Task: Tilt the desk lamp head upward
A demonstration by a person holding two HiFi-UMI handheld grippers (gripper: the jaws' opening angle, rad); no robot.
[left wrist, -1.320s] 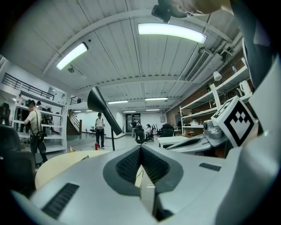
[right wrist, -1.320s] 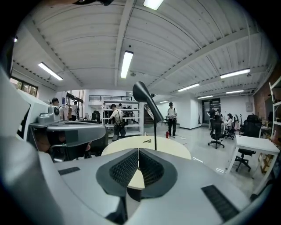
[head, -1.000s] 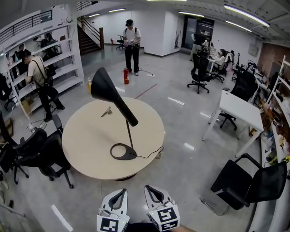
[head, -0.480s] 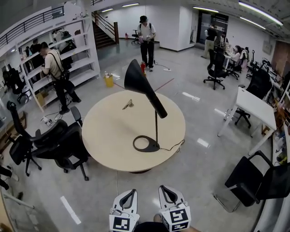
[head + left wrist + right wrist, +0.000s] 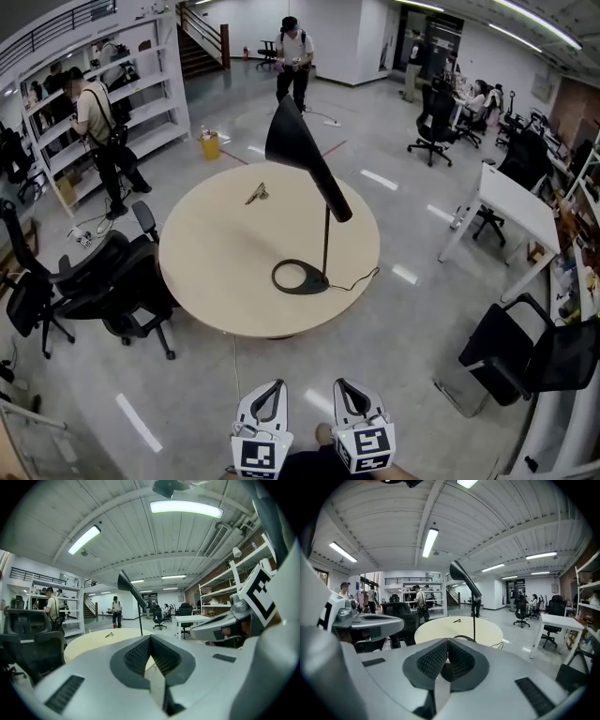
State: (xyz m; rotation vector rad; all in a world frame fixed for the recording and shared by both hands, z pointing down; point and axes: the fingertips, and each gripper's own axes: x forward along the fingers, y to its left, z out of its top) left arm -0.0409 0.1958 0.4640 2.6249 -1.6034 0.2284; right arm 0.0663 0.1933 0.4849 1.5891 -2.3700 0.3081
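A black desk lamp stands on a round beige table (image 5: pixel 216 281). Its cone head (image 5: pixel 300 155) slopes down toward the far left, and its ring base (image 5: pixel 298 277) rests near the table's right side. The thin stem (image 5: pixel 474 620) and the head (image 5: pixel 129 587) show in both gripper views. My left gripper (image 5: pixel 266 403) and right gripper (image 5: pixel 354 401) hang side by side at the bottom of the head view, well short of the table. Both are shut with nothing between the jaws.
A small metal object (image 5: pixel 256 193) lies on the table's far side. The lamp cord (image 5: pixel 361 278) trails off the right edge. Black office chairs (image 5: pixel 112 286) stand left of the table, another chair (image 5: pixel 530 356) at right. A white desk (image 5: pixel 506 206) and several people stand farther off.
The head view has shifted, so the table and lamp now sit more to the right and a little farther off. Both grippers stay shut, low in front of me.
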